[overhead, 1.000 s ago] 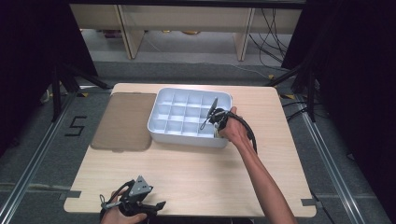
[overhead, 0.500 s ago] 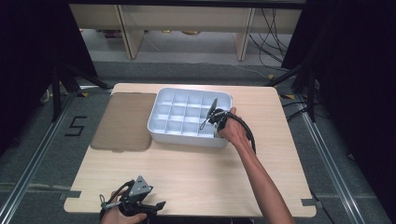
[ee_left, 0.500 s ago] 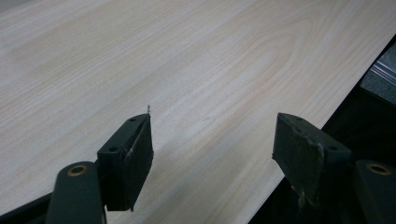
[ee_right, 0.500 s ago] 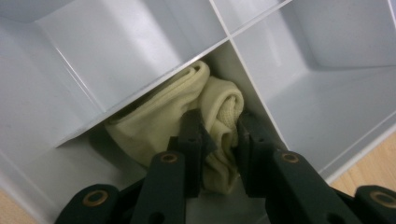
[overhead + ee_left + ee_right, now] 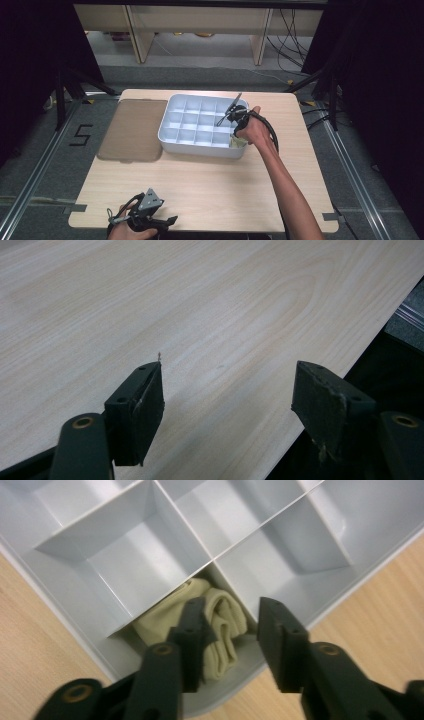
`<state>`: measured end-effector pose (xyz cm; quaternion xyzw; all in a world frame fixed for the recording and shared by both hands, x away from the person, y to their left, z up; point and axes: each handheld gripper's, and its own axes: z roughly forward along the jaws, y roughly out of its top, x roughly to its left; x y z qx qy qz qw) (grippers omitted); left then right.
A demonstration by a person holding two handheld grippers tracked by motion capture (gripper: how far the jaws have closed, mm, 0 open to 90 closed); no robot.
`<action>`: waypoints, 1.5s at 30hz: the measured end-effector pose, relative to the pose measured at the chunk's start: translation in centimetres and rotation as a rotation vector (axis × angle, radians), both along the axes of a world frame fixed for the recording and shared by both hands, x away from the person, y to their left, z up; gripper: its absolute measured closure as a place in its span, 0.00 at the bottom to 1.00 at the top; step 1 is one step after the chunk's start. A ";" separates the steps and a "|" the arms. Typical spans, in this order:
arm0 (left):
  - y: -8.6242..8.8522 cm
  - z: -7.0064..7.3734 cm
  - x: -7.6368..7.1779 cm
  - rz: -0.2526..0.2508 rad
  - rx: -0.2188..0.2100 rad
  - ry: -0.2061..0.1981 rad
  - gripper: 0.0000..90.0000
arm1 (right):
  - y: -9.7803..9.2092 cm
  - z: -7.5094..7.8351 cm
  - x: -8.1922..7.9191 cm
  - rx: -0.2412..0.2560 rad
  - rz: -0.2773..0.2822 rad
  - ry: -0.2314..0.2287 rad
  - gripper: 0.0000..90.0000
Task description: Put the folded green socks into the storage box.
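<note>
Right gripper (image 5: pixel 227 630) open over rolled beige cloth (image 5: pixel 220 625) in corner compartment of white divider tray (image 5: pixel 170 135). Risk: jaw catching partition, dragging cloth out. Left gripper (image 5: pixel 225 400) open, idle above table (image 5: pixel 200 315).

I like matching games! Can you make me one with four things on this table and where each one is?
Things:
1. rolled cream sock
2. brown mat
3. left hand-held gripper
4. right hand-held gripper

Places:
A. over bare wood at the table's near edge, jaws open
B. flat on the table, left of the white divided tray
D. in the tray's near right corner compartment
C. above that corner compartment, jaws open on either side of the sock

Pairs: 1-D, 2-B, 3-A, 4-C
</note>
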<state>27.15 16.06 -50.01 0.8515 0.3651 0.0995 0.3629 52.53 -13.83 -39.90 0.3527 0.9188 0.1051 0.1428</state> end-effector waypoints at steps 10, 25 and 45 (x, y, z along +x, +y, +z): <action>0.0 0.0 0.0 0.004 -0.002 0.009 0.31 | 0.9 -1.5 0.1 0.016 0.041 0.060 0.94; 0.0 0.0 -0.1 -0.001 -0.005 0.009 0.31 | 1.2 -4.7 0.9 -0.015 0.023 0.126 0.98; 0.1 0.0 0.0 0.008 0.000 0.008 0.31 | -0.1 -1.7 -0.1 0.104 -0.002 0.063 0.85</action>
